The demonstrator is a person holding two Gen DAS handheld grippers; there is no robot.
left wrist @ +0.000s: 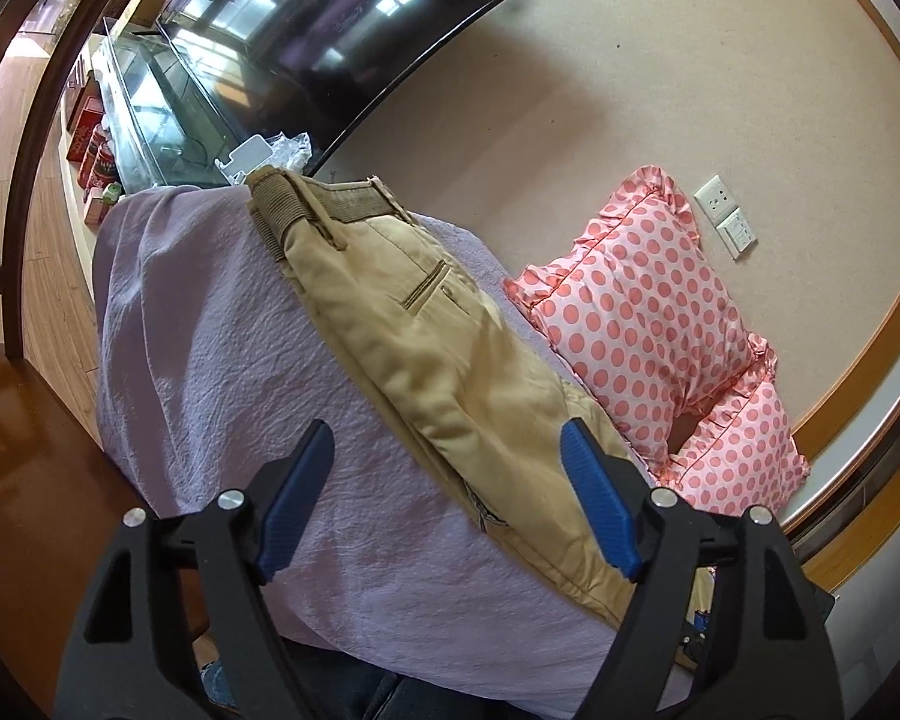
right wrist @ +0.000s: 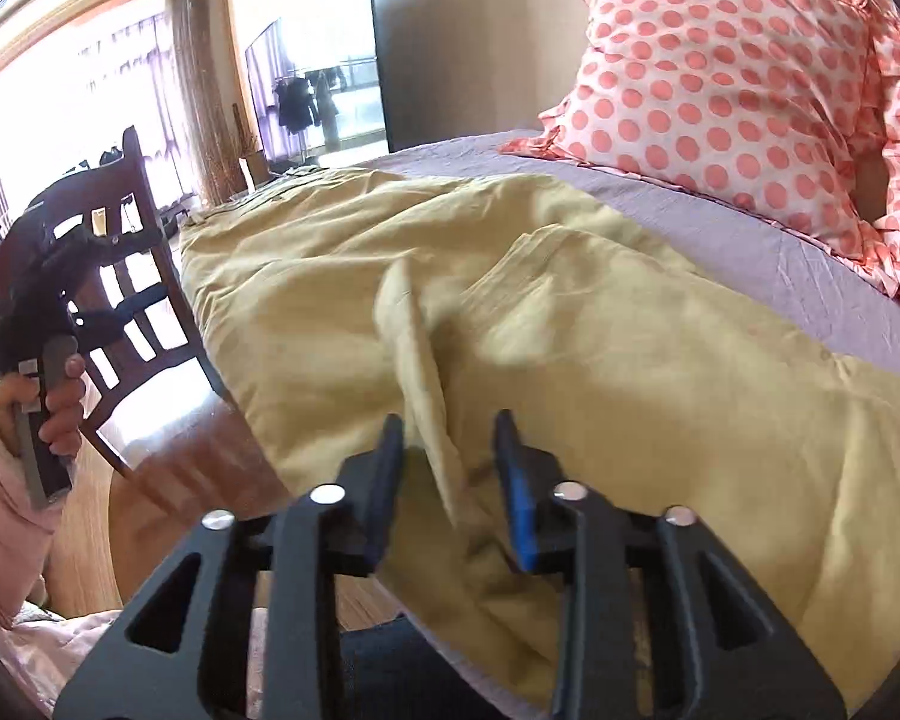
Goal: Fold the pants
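Observation:
Tan pants [left wrist: 438,336] lie on a lilac bedsheet [left wrist: 222,360], waistband at the far end. My left gripper [left wrist: 447,450] is open and empty, raised above the pants' near part. In the right wrist view the pants [right wrist: 570,312] spread across the bed, with a raised fold of cloth [right wrist: 432,396] running between the fingers of my right gripper [right wrist: 447,438]. Its jaws stand a little apart around that fold; the cloth is blurred and I cannot tell whether it is pinched. The left gripper [right wrist: 99,315] also shows at the far left, held in a hand.
Pink polka-dot pillows [left wrist: 648,312] lie against the wall on the bed's far side [right wrist: 732,90]. A wooden chair [right wrist: 132,300] stands beside the bed. A dark TV [left wrist: 342,30] and a glass cabinet [left wrist: 150,108] with bottles stand beyond the bed.

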